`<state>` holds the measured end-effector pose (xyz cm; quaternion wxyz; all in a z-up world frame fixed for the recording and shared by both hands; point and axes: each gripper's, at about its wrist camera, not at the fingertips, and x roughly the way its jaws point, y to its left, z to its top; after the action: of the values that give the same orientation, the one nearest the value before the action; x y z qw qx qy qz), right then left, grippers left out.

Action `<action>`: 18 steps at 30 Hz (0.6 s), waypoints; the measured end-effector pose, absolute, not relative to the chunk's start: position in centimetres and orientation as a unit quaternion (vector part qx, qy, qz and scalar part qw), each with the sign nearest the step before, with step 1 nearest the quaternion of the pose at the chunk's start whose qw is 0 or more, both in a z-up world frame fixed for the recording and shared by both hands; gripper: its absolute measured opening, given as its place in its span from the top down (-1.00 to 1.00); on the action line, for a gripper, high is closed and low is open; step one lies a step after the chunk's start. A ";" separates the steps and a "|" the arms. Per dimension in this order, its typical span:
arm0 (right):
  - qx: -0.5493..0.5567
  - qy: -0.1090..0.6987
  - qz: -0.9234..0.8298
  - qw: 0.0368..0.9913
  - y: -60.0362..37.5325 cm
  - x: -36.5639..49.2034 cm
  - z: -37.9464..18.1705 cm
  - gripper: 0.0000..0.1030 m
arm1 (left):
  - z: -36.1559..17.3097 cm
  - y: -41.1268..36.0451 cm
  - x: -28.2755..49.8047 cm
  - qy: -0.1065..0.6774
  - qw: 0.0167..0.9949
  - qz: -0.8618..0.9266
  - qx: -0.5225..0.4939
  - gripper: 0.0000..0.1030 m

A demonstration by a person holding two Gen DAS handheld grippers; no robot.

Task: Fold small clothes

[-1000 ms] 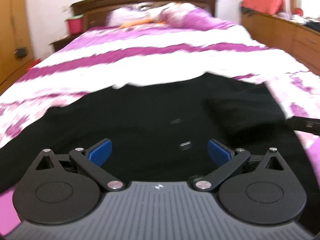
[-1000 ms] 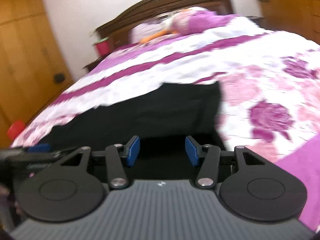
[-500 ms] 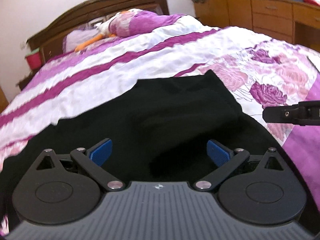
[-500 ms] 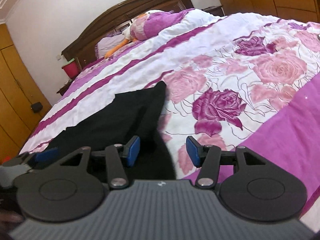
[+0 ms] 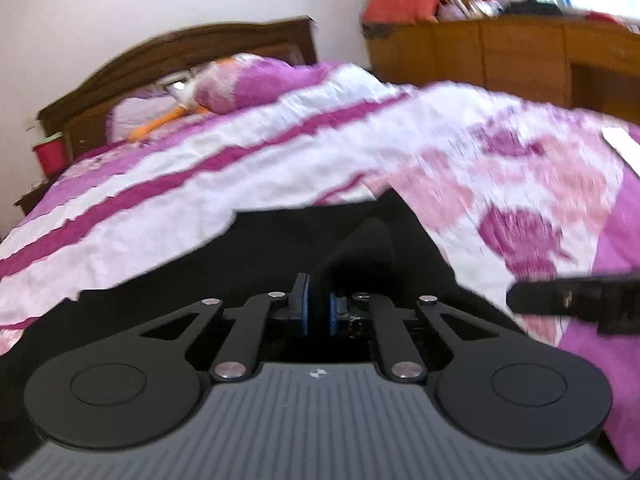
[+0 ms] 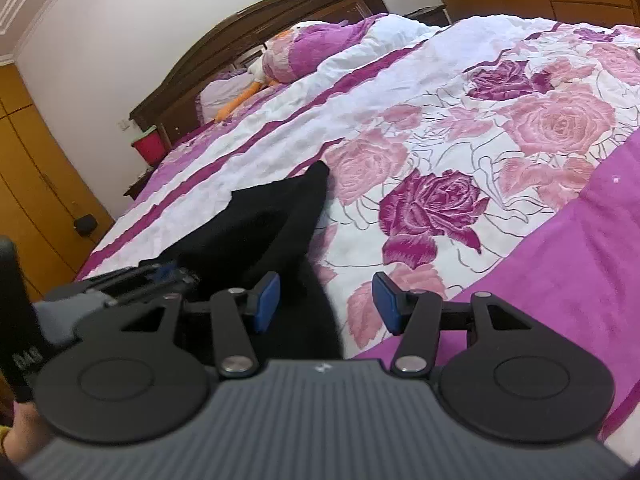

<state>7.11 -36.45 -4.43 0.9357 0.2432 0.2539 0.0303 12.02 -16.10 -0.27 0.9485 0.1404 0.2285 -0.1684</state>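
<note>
A black garment [image 5: 280, 248] lies on the pink and white floral bedspread [image 5: 240, 160]; it also shows in the right wrist view [image 6: 264, 228]. My left gripper [image 5: 316, 312] is shut on a raised fold of the black garment. My right gripper [image 6: 326, 300] is open and empty, at the garment's right edge, with its left pad [image 6: 266, 300] over the black cloth. The left gripper shows in the right wrist view [image 6: 160, 276] at the left. A finger of the right gripper [image 5: 576, 300] shows at the right of the left wrist view.
A dark wooden headboard [image 6: 256, 32] and pillows [image 6: 304, 52] stand at the far end of the bed. A wooden dresser [image 5: 500, 56] runs along the right. A red bin [image 6: 150, 146] sits beside the bed. Wooden wardrobe doors [image 6: 32, 184] stand at the left.
My left gripper has closed on a fold of the black garment. Both grippers have swung to the right along the garment.
</note>
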 end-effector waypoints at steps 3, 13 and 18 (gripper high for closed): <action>0.242 0.255 0.039 0.935 -36.0 7.2 -4.4 -0.06 | 1.2 -13.9 11.5 0.212 0.962 -0.138 0.099 0.80; 0.218 0.279 0.049 0.934 -34.3 8.0 -5.3 -0.06 | 0.4 -3.2 10.9 0.260 0.965 0.004 -0.007 0.77; 0.200 0.291 0.046 0.934 -33.5 8.2 -5.7 -0.06 | -1.6 0.4 10.1 0.307 0.951 0.016 -0.037 0.36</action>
<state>8.25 -33.53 -5.69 0.9344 0.1997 0.2915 0.0458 10.12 0.37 -1.59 0.9508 -0.0367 0.3072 0.0161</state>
